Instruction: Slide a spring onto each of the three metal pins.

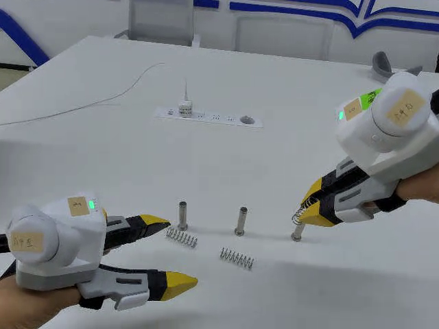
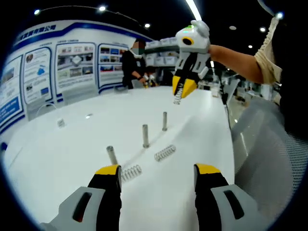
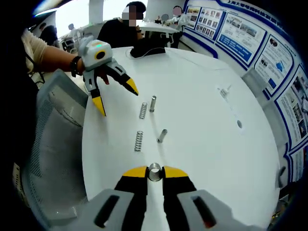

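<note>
The right gripper [image 1: 306, 211] is pinching a spring [image 1: 300, 214] over a pin [image 1: 298, 234] to slide it on. The left gripper [image 1: 178, 250] is waiting open near the worktop's [image 1: 103, 151] front edge.

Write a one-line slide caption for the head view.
Right gripper holds a spring above the rightmost pin; left gripper open near two loose springs and two bare pins.

White power strip [image 1: 208, 116] lies on white table [image 1: 103, 157]
</note>
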The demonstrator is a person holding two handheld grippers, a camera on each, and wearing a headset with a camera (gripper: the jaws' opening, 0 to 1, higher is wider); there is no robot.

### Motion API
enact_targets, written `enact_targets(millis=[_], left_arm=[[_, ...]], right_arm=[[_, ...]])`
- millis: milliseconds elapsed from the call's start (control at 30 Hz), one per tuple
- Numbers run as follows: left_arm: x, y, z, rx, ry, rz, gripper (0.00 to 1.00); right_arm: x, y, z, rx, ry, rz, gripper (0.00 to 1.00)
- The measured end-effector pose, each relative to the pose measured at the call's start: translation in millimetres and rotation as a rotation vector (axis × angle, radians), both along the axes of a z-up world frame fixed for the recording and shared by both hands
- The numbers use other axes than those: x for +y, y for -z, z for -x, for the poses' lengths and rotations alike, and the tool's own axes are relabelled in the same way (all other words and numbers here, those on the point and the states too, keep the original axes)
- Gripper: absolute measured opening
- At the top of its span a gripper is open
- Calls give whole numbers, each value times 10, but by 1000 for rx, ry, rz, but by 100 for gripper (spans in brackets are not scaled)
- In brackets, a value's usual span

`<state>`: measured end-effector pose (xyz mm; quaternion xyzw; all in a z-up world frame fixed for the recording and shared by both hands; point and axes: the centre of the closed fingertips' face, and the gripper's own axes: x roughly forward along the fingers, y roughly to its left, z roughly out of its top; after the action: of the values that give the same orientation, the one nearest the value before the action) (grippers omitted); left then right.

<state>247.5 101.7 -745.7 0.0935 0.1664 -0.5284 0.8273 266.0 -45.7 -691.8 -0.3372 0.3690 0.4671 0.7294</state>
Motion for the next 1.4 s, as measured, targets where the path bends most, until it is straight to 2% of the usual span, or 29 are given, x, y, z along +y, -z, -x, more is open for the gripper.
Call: enact_targets(millis=[433, 733, 1400], left_arm=[[19, 8, 0, 4, -22, 7, 64], [25, 11, 1, 7, -28, 10, 65], [59, 43, -1, 16, -32, 7, 64]], right_arm=[[-177, 28, -187, 10, 35, 39, 13], [-276, 176, -310, 48, 54, 70, 13], [-301, 365, -373, 104, 50, 100, 13]])
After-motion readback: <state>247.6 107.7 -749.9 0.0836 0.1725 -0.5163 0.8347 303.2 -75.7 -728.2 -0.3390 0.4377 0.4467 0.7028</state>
